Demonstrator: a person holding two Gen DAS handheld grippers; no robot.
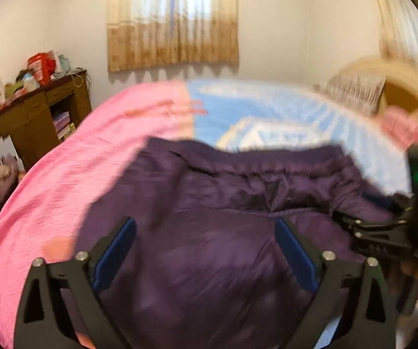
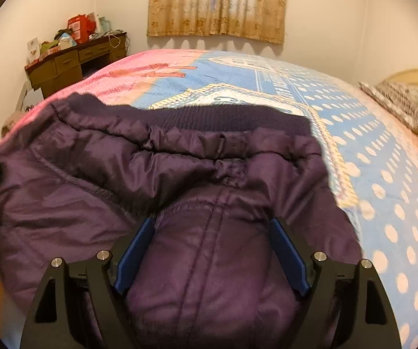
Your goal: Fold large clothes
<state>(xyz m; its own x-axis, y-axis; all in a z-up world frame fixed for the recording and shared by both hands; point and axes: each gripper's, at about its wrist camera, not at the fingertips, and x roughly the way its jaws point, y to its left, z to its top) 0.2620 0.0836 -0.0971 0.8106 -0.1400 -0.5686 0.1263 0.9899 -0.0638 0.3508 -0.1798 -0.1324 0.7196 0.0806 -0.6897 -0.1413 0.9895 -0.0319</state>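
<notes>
A: Item one, nearest: right gripper (image 2: 212, 250), blue pads spread wide, nothing pinched. The fabric bulges up between them, but I can't tell whether it brushes the pads.

B: Left gripper (image 1: 206, 250)?

A: Same state: jaws apart, empty, hanging over the cloth. Its picture is blurred.

B: Item two, the garment.

A: Purple jacket (image 2: 180, 180), padded, slick shiny shell, stitched seam running from 6 o'clock toward 12 under the right gripper. It lies directly beneath and ahead of both grippers, on the bed.

B: Long axis?

A: Judged: the folded bundle runs 9 to 3 o'clock, the ribbed knit band (image 2: 238, 116) along its far edge at 12. The right gripper seems nearer the centre seam; the left sits toward the 9 o'clock end.

B: Item three, underneath.

A: Bedspread (image 2: 369, 151), pink at 10 o'clock, blue with white dots at 2 o'clock, flat.

B: Farthest?

A: Pillow (image 2: 404, 104) at 2 o'clock, brown desk (image 2: 72, 61) at 10, tan curtain (image 2: 217, 8) at 12.
</notes>
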